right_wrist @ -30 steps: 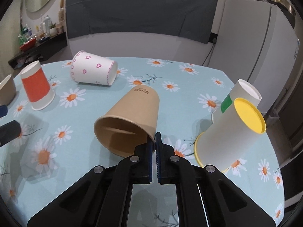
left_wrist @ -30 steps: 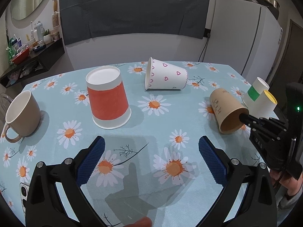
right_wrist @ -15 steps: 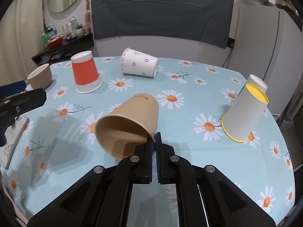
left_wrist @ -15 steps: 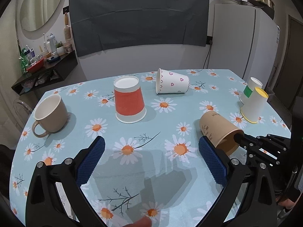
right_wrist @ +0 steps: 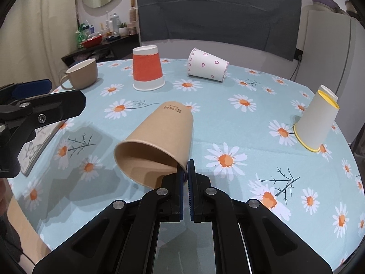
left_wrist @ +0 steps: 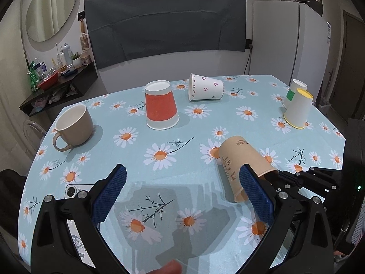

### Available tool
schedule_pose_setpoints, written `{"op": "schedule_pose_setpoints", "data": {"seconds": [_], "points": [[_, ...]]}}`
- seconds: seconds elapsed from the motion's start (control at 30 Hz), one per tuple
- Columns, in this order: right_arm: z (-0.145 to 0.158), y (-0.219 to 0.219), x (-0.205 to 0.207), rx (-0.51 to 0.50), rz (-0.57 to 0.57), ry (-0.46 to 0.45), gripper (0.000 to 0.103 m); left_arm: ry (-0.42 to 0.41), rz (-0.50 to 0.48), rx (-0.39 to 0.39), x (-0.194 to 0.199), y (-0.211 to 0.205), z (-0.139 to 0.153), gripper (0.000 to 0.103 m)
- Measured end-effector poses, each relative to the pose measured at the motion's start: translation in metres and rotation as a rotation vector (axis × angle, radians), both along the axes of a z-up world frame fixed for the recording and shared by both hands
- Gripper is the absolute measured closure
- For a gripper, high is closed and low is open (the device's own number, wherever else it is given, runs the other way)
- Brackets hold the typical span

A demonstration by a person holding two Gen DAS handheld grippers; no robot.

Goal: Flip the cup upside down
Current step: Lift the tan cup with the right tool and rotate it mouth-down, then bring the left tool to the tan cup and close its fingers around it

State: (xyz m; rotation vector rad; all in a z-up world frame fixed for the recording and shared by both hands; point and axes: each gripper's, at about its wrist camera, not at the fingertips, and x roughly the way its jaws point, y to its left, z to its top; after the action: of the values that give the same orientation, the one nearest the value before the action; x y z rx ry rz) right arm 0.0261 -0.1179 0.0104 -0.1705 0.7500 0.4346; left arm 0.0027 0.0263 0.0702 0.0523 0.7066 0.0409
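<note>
A brown paper cup [right_wrist: 159, 143] is held tilted, mouth toward me and base pointing away, above the daisy tablecloth. My right gripper [right_wrist: 186, 173] is shut on the cup's rim. The cup also shows in the left wrist view [left_wrist: 241, 164], low right, with the right gripper [left_wrist: 277, 179] behind it. My left gripper [left_wrist: 182, 194] is open and empty over the table's near side; it shows at the left edge of the right wrist view [right_wrist: 34, 100].
An upside-down red cup [left_wrist: 160, 108], a heart-print cup on its side [left_wrist: 205, 87], a beige mug [left_wrist: 73, 126], upside-down yellow-rimmed [left_wrist: 297, 108] and green-labelled [left_wrist: 294, 91] cups stand on the table [left_wrist: 194, 125]. A phone [left_wrist: 75, 191] lies near the left front edge.
Both grippers have drawn back toward the table's near side and risen. The brown cup came along in the right gripper, still tilted. The left gripper stayed open.
</note>
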Motion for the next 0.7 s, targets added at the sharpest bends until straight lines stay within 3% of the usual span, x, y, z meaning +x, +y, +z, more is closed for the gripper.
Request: {"op": "schedule_pose_setpoints", "data": {"seconds": [0.27, 0.33, 0.4, 0.6, 0.7], "points": [[-0.002, -0.004, -0.005, -0.041, -0.011, -0.021, 0.097, 0.003, -0.009, 0.014, -0.002, -0.006, -0.002, 0.006], [-0.003, -0.007, -0.005, -0.054, -0.018, -0.020, 0.088, 0.010, -0.013, 0.014, 0.000, -0.007, -0.003, 0.006], [-0.003, -0.013, -0.005, -0.050, -0.028, -0.018, 0.062, 0.020, -0.017, 0.011, 0.004, -0.009, -0.005, 0.006], [-0.001, -0.030, -0.013, -0.071, -0.022, -0.036, 0.030, 0.048, -0.029, -0.018, 0.017, -0.017, -0.009, 0.006], [0.000, -0.042, -0.014, -0.064, -0.019, -0.031, 0.020, 0.073, -0.032, -0.043, 0.028, -0.023, -0.012, 0.006]]}}
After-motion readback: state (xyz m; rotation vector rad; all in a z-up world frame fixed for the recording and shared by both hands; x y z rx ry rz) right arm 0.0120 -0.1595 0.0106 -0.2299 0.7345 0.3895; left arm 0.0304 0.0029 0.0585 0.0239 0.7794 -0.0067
